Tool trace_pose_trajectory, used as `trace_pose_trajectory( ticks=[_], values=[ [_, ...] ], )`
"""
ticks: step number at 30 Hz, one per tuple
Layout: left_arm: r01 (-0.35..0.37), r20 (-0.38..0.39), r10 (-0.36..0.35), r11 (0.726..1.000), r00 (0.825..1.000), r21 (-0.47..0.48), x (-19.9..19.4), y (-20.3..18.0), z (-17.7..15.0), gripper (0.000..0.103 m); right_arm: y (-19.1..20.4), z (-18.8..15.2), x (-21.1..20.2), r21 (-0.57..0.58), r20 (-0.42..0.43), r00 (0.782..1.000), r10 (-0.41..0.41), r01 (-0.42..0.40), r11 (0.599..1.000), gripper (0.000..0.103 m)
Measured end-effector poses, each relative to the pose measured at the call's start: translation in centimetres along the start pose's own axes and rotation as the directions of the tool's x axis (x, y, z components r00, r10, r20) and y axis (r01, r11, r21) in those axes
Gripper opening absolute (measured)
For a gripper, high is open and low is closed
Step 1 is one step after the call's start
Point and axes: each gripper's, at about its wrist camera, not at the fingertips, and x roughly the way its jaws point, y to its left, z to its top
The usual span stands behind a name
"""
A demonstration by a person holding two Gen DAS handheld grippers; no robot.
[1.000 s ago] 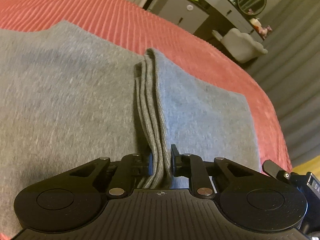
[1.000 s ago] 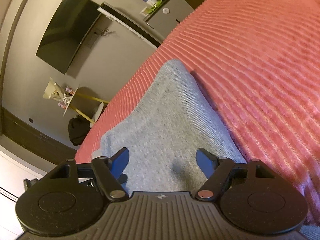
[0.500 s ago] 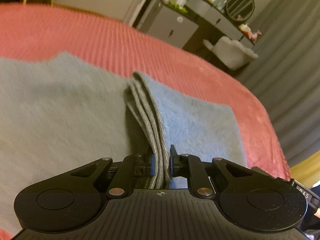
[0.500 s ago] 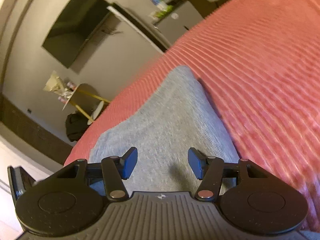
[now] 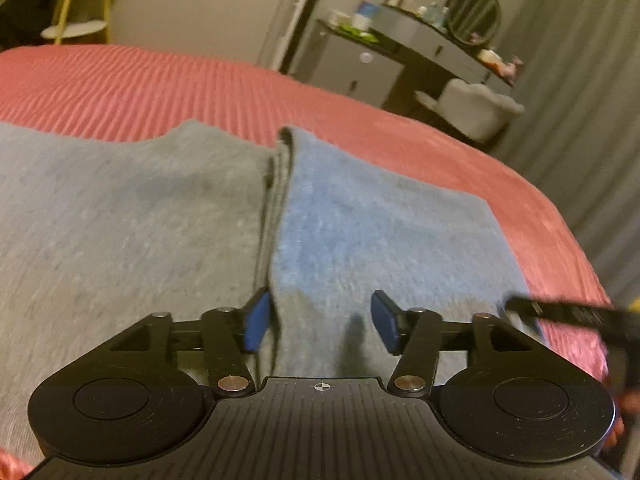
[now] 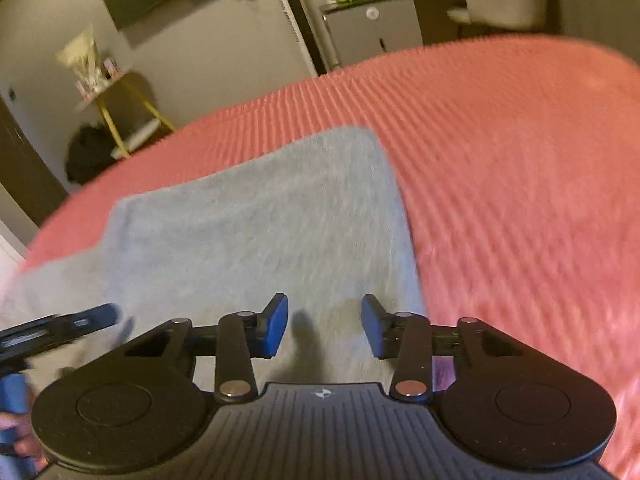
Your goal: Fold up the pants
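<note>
Grey pants lie folded on a coral ribbed bedspread. In the left wrist view the stacked folded edge runs away from me and passes just inside the left pad. My left gripper hovers low over the cloth with its jaws opening, and the pads press on nothing. In the right wrist view the pants spread out ahead, with a corner at the far right. My right gripper sits over them, jaws closing with only flat cloth below the gap.
The other gripper's black body shows at the right edge and the left edge. Beyond the bed stand a grey cabinet, a white chair, grey curtains and a yellow-legged side table. Bare bedspread lies to the right.
The left gripper has let go of the pants' folded edge and its jaws have spread; the edge now lies flat. The right gripper's jaws have narrowed and its view has rolled level.
</note>
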Motion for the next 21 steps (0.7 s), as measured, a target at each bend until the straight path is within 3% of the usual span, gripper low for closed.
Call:
trace_pose_trajectory(
  ticks=[4,9,11,13,17,20,21],
  values=[
    [0.042,0.017,-0.042,0.998,0.999,-0.035,0.3,1.3,-0.1,0.062,1.1,3.0,3.5,-0.102,0.023,0.996,-0.088,0.090,0.991,0.038],
    [0.154,0.040,-0.150,0.980,0.988,-0.125,0.7,3.9,0.9,0.064,1.6,5.4,6.7,-0.135,0.093,0.990,-0.105,0.117,0.984,0.040],
    [0.183,0.048,-0.177,0.969,0.983,-0.163,1.3,4.5,1.3,0.067,1.9,5.0,6.2,-0.120,0.087,0.989,-0.118,0.128,0.985,0.042],
    [0.216,0.056,-0.210,0.959,0.976,-0.184,2.2,4.8,1.8,0.077,2.6,3.7,5.1,-0.144,0.066,0.991,-0.113,0.121,0.982,0.048],
    [0.274,0.077,-0.262,0.926,0.962,-0.260,3.7,5.9,2.6,0.077,3.2,-0.5,1.5,-0.181,0.055,0.994,-0.090,0.099,0.979,0.055],
    [0.308,0.109,-0.289,0.884,0.951,-0.351,4.8,7.5,3.4,0.060,3.1,-1.2,-0.5,-0.088,0.035,0.999,-0.029,0.032,0.996,0.066],
    [0.308,0.110,-0.288,0.867,0.951,-0.393,5.2,8.2,3.6,0.045,3.0,-1.3,-0.8,-0.057,0.032,0.999,-0.013,0.015,0.998,0.067]
  ],
)
